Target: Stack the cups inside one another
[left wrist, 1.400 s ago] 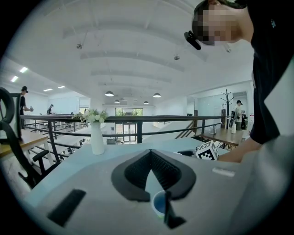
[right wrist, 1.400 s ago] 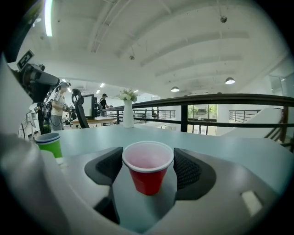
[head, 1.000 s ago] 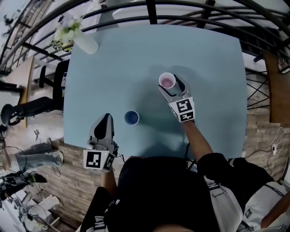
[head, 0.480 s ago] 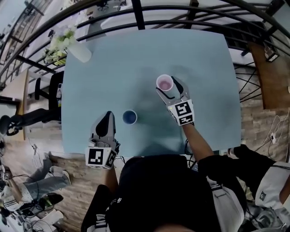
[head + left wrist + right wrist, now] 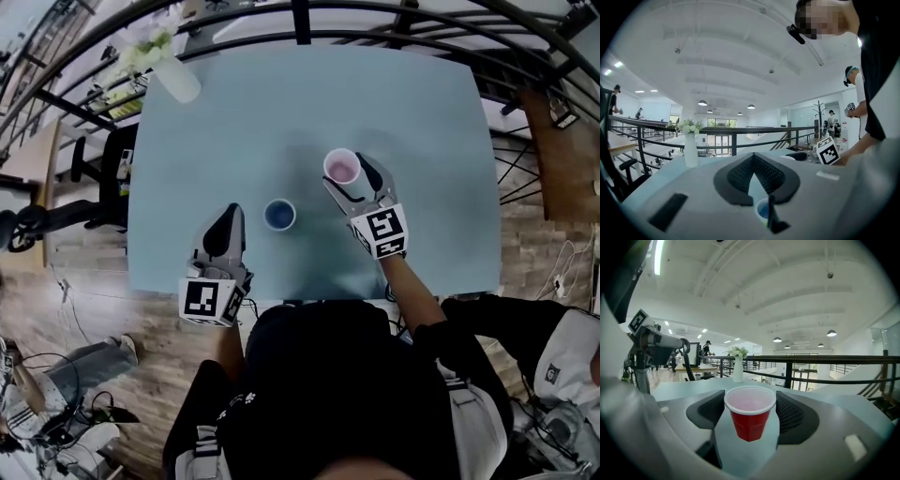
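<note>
A white vase of pale flowers stands at the far left corner of the pale blue surface, well apart from the cups.

Near the front edge, the left tool points across the surface with its jaws drawn together and their tips meeting, nothing between them. Its marker cube shows a square black-and-white pattern toward the camera.

Just right of that tool's tip, and not touching it, a blue cup stands upright and open-mouthed on the surface. In the left gripper view it shows low in the frame, below the closed pads.

Further right and a little farther back, a red cup with a white rim sits upright between the jaws of the right tool. The right gripper view shows those jaws spread wide and clamped on the cup just under its rim, a ribbed black pad pressing each side. A second marker cube, also in black-and-white squares, rides behind them above the person's forearm.
</note>
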Available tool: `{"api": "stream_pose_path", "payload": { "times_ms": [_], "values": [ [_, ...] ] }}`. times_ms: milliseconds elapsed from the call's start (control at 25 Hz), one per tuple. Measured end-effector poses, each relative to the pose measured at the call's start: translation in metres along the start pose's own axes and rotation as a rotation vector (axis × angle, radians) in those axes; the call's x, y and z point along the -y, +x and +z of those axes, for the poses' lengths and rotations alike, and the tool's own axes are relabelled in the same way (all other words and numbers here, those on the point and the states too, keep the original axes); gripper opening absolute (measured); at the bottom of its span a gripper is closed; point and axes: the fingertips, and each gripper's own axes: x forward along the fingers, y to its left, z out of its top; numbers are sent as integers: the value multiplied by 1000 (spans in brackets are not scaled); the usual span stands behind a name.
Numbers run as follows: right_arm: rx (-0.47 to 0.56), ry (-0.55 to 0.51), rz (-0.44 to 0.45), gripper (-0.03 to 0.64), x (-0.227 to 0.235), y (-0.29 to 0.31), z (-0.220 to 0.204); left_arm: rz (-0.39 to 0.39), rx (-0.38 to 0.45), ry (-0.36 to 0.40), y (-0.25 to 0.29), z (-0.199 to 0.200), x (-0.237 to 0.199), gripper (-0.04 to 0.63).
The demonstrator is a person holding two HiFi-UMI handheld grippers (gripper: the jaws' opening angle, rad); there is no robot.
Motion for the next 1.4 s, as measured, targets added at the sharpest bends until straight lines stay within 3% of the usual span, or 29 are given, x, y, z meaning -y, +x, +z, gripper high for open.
{"api": "stream_pose_path", "payload": {
  "times_ms": [360, 760, 1400],
  "values": [
    [16, -14, 125, 345, -79, 12, 13, 29, 30, -27, -33, -1, -24, -8],
    [2, -30, 197, 345, -141, 27, 10, 68, 23, -50, -72, -15, -50, -8],
    [-28, -32, 228, 345, -178, 39, -6, 101, 17, -63, -108, -23, -70, -8]
  ]
}}
